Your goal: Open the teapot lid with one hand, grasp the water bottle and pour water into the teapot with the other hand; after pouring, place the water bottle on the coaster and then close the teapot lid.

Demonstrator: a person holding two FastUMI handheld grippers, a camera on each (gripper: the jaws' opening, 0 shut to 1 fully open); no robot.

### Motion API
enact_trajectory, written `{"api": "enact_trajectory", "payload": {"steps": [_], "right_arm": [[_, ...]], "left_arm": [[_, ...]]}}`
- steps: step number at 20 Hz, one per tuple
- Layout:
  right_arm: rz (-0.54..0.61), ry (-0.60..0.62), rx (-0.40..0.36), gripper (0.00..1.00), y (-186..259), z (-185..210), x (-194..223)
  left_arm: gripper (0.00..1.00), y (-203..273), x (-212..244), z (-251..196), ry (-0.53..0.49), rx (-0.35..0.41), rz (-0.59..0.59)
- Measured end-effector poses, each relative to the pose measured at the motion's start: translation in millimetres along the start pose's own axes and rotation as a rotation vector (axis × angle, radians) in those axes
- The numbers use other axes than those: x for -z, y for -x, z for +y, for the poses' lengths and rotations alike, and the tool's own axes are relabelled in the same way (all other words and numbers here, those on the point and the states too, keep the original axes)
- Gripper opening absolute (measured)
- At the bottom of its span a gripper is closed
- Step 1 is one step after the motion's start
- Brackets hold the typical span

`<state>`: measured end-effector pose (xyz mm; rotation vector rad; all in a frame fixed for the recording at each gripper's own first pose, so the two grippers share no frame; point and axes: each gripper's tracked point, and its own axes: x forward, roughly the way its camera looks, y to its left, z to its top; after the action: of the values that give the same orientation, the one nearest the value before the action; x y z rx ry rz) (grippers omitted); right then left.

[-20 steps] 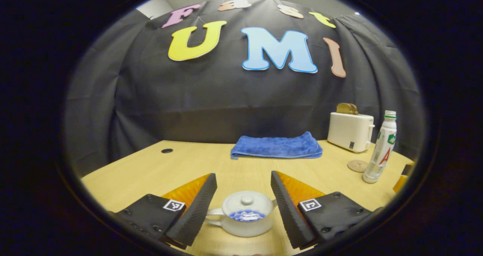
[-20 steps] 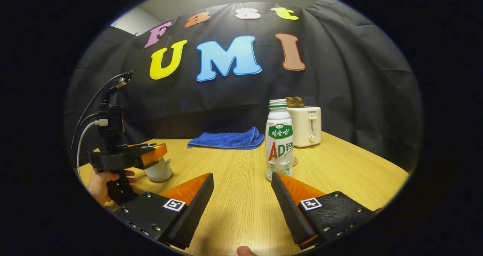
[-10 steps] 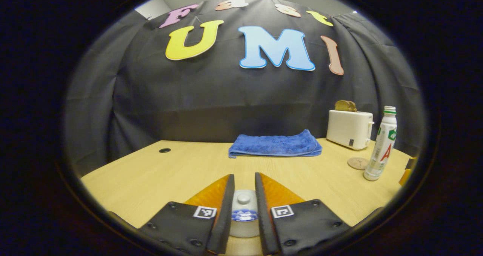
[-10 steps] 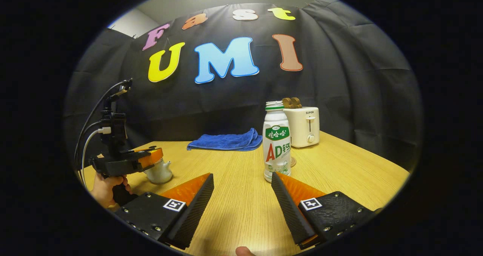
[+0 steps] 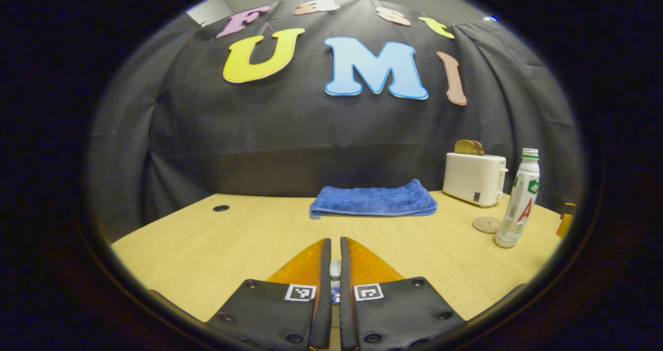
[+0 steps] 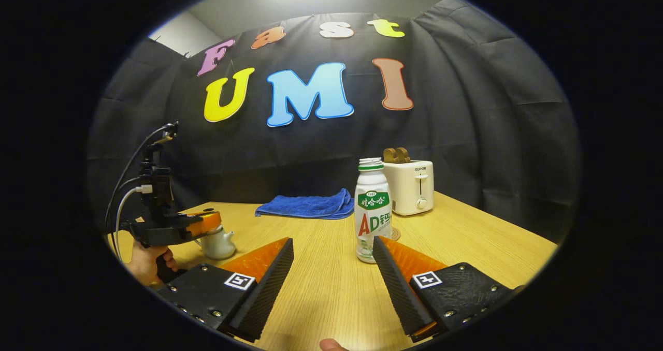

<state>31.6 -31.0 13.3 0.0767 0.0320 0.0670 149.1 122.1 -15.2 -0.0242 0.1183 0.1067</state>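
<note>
White knob (image 5: pixel 335 268), bottom centre, is pinched by your left hand-held gripper (image 5: pixel 332 281); lift crookedly and the lid slips. Right hand-held gripper (image 6: pixel 331 268) is spread.

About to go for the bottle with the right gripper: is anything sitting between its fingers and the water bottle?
Nothing visible. The right gripper is open over bare table, and the water bottle stands upright just ahead, slightly toward one finger.

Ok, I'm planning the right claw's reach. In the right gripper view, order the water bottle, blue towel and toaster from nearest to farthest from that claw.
1. Water bottle: just ahead of the right claw, by its right finger.
2. Toaster: behind the bottle, to the right.
3. Blue towel: at the table's far edge, left of centre. These last two are close.
</note>
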Motion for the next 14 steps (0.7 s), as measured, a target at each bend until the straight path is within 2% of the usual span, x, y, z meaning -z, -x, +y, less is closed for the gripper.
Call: {"api": "enact_trajectory", "payload": {"steps": [1, 2, 3, 4, 5, 6, 7, 9, 10, 12, 13, 14], "right_arm": [[-0.003, 0.007, 0.0, 0.95, 0, -2, -1], [-0.003, 0.017, 0.005, 0.95, -1, -5, -1], [-0.001, 0.027, 0.01, 0.95, -2, -9, -2], [-0.002, 0.036, 0.019, 0.95, -4, -14, -3], [-0.01, 0.046, 0.033, 0.95, -7, -20, -7], [-0.021, 0.061, 0.051, 0.95, -12, -27, -12], [-0.033, 0.076, 0.074, 0.95, -18, -35, -16], [-0.042, 0.092, 0.122, 0.95, -36, -47, -21], [-0.031, 0.093, 0.149, 0.95, -46, -52, -19], [0.002, 0.068, 0.201, 0.95, -64, -60, -16], [0.021, 0.04, 0.213, 0.95, -74, -60, -12], [0.043, 0.017, 0.226, 0.95, -82, -60, -8]], "left_arm": [[0.17, 4, -8, -4, 0.005, 0.011, -0.02], [0.17, 9, -15, -9, 0.013, 0.022, -0.038], [0.13, 13, -21, -13, 0.018, 0.034, -0.055], [0.17, 19, -27, -18, 0.025, 0.047, -0.073], [0.17, 23, -33, -21, 0.026, 0.057, -0.09], [0.13, 28, -38, -23, 0.022, 0.061, -0.108], [0.17, 32, -45, -23, 0.018, 0.062, -0.127], [0.17, 40, -56, -21, 0.024, 0.063, -0.158], [0.12, 43, -57, -21, 0.037, 0.067, -0.167], [0.12, 46, -58, -17, 0.05, 0.068, -0.176], [0.17, 47, -59, -15, 0.051, 0.065, -0.176], [0.17, 46, -57, -13, 0.055, 0.066, -0.174]]}}
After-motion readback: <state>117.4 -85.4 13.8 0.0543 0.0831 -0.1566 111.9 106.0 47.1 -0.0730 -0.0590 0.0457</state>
